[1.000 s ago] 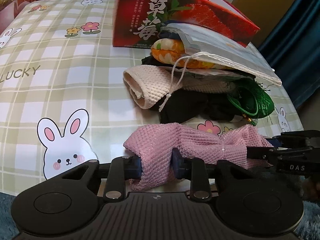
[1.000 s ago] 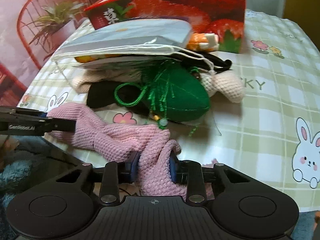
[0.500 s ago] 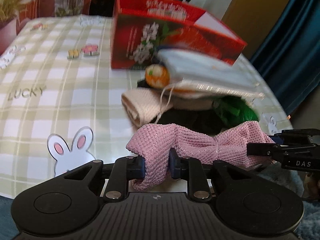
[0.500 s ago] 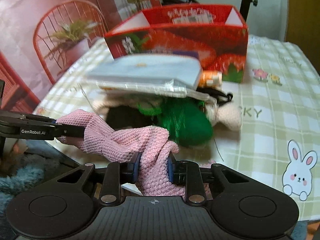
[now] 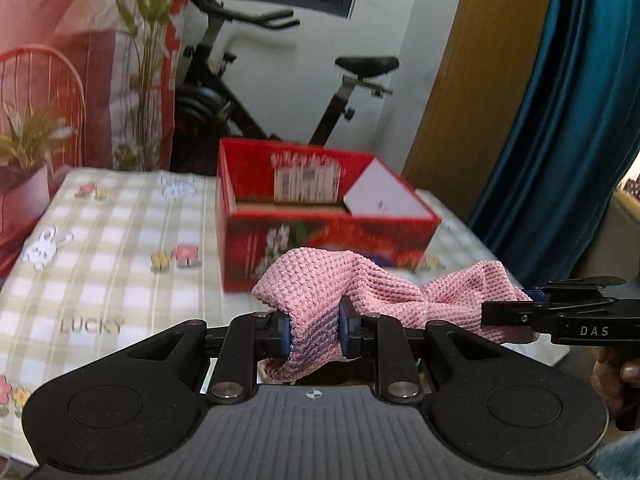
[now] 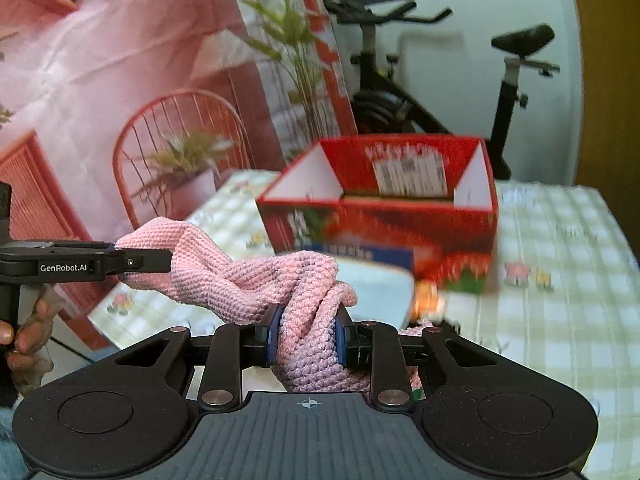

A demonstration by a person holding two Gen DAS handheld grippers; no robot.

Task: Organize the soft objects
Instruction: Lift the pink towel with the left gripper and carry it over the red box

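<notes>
A pink knitted cloth [image 5: 384, 280] hangs stretched in the air between both grippers, above the table. My left gripper [image 5: 314, 328] is shut on one bunched end. My right gripper [image 6: 306, 334] is shut on the other end of the cloth [image 6: 240, 284]. Each gripper shows in the other's view: the right one [image 5: 524, 306] at the right edge, the left one [image 6: 120, 260] at the left edge. Behind the cloth stands an open red strawberry box [image 5: 248, 248], seemingly empty inside [image 6: 400, 200]. A blue-white pouch [image 6: 376, 280] and an orange item [image 6: 428, 298] of the pile show below the cloth.
The checked bunny tablecloth [image 5: 100, 280] covers the table. A potted plant [image 5: 24, 184] stands at the far left, an exercise bike [image 5: 348, 92] behind the box, and a blue curtain [image 5: 560, 140] at the right. A person's fingers [image 6: 24, 340] hold the left gripper's handle.
Both grippers have risen with the pink cloth, lifting it off the table. The views have tilted upward, and the pile of soft things has sunk almost out of sight.
</notes>
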